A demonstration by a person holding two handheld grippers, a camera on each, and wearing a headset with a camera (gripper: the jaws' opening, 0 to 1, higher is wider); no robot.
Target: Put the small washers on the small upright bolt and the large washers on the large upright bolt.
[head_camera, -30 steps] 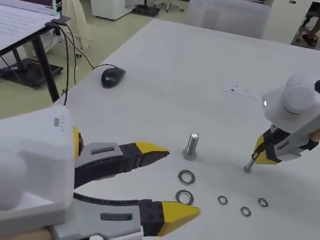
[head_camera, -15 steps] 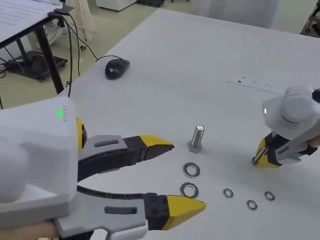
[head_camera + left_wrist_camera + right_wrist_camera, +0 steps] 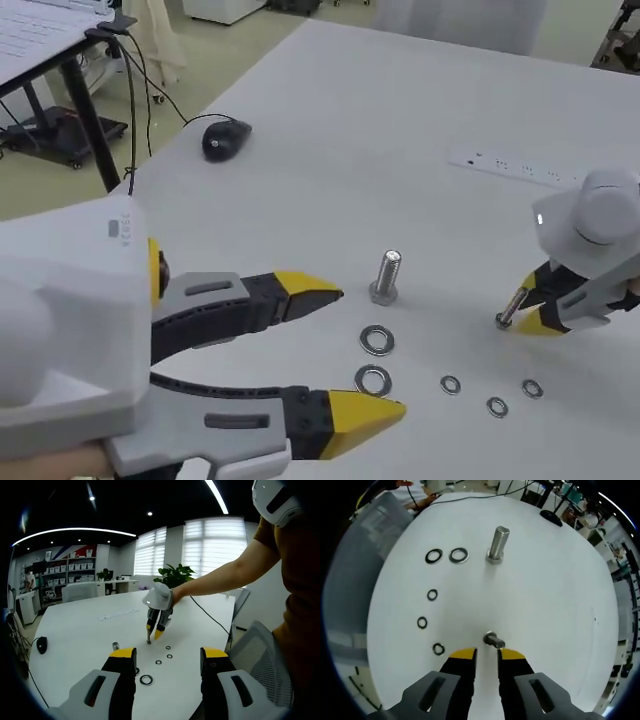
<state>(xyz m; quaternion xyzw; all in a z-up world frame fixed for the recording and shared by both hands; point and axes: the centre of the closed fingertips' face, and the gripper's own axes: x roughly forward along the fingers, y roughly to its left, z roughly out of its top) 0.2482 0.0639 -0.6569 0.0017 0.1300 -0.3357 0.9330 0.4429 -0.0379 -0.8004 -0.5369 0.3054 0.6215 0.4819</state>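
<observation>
In the head view, I am holding my left hand-held gripper [image 3: 352,350] low over the white desk [image 3: 330,150], its jaws spread wide. The large bolt [image 3: 388,275] is standing upright just beyond the upper jaw tip. Two large washers [image 3: 376,340] are lying flat between the tips, and three small washers [image 3: 497,406] are lying to their right. My right hand-held gripper [image 3: 530,308] is reaching down to the small bolt [image 3: 508,312], which is leaning with its head on the desk. A computer mouse [image 3: 225,140] and a power strip [image 3: 510,170] are sitting farther back.

In the left gripper view, one large washer is lying between the gaping jaws.

In the right gripper view, the jaws are standing a narrow gap apart with the small bolt's upper end right at their tips. I cannot tell whether they are pinching it.
</observation>
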